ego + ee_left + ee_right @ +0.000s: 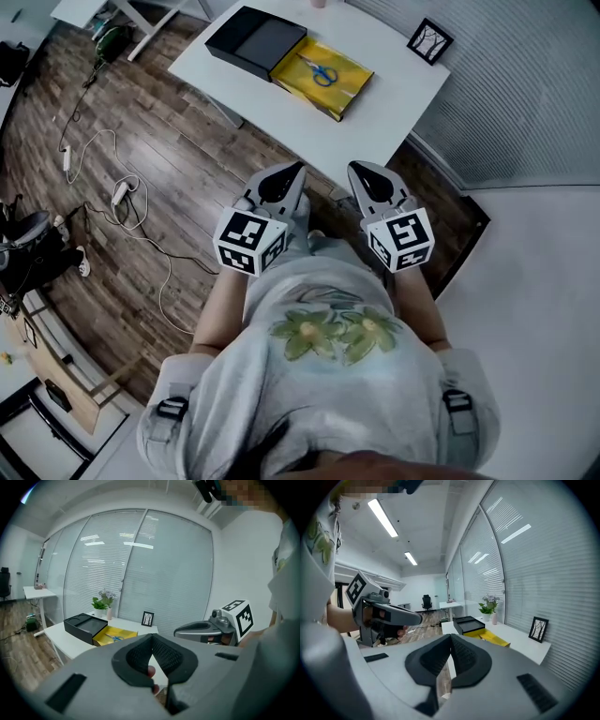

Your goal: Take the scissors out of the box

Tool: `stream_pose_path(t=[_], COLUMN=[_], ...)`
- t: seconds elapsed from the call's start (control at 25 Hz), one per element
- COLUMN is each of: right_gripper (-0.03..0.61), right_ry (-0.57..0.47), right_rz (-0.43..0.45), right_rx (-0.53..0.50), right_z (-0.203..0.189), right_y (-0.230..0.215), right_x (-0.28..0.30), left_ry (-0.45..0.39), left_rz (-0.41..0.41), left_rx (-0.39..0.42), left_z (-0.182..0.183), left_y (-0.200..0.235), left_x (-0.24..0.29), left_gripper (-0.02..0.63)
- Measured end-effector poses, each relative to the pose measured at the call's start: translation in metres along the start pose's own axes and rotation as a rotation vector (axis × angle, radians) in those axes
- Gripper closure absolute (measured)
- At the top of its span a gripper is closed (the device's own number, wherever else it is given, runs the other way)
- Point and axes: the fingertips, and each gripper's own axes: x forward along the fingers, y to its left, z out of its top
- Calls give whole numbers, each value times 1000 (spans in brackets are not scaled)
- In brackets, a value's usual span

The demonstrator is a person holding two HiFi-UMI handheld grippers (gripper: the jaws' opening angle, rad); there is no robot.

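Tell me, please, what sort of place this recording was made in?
Most likely an office. There is a white desk, a glazed wall with slatted blinds, a swivel chair at the far end of the room, and strip lights on the ceiling.

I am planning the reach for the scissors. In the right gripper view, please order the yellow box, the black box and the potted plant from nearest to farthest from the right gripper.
1. yellow box: near part of the table, ahead of the right gripper.
2. black box: just behind the yellow box.
3. potted plant: far end of the table.
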Motion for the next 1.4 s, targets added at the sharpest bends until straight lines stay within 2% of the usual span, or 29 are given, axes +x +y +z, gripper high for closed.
stream_pose_path(t=[0.2, 0.64, 1.0, 1.24, 1.4], right_gripper=[572, 572, 572, 572, 572], right_ry=[12, 60, 129, 167, 194], right_rz=[-8, -51, -76, -117, -143], right_rx=[2, -17, -10, -5, 10], right_z=[0, 34, 38, 40, 33], right_y=[-17, -66, -97, -117, -127], right_x=[32, 110, 171, 205, 222], left_ry=[-7, 22, 46, 69, 108], left_rz=[11, -40, -82, -112, -142], left_rx=[-7, 10, 5, 3, -4], left_z=[5, 44, 65, 72, 62], left_y=[38, 110, 167, 200, 215], left_x=[22, 79, 120, 141, 155], left_gripper=[606, 606, 606, 606, 606])
